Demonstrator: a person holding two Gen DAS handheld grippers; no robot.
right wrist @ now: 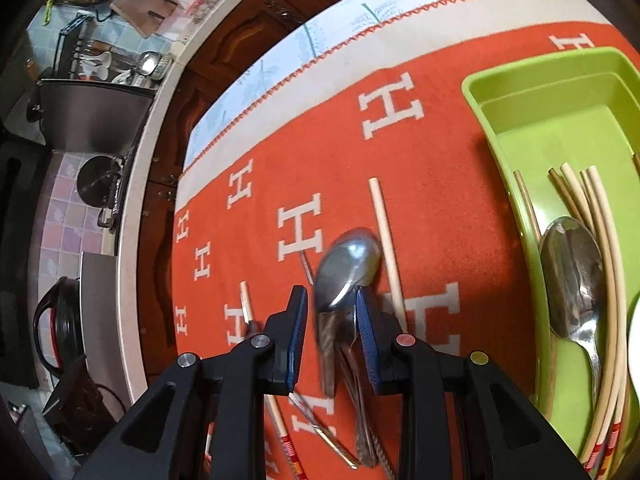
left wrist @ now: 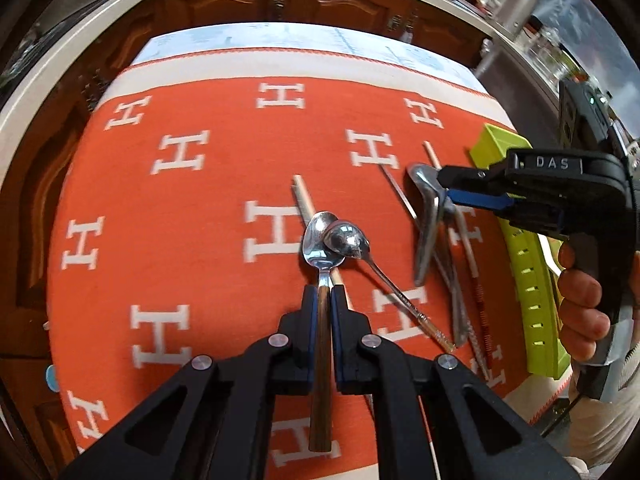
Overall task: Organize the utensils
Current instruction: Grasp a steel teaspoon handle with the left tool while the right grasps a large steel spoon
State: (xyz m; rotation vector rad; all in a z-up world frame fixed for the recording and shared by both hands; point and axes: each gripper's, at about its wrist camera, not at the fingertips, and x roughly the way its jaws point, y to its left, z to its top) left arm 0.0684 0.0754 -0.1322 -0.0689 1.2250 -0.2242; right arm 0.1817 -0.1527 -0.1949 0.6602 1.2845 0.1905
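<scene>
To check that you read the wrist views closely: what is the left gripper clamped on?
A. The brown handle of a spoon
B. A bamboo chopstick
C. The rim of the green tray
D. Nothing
A: the left gripper has its jaws closed on the brown handle of a spoon, whose bowl sticks out past the fingertips.

Four spoons (left wrist: 320, 240), one green tray (right wrist: 520, 92), several chopsticks (right wrist: 384, 240)

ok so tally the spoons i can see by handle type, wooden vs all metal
wooden-handled spoon: 1, in the left gripper
all-metal spoons: 3, one in the right gripper, one loose on the orange cloth, one in the green tray
total: 4 spoons
</scene>
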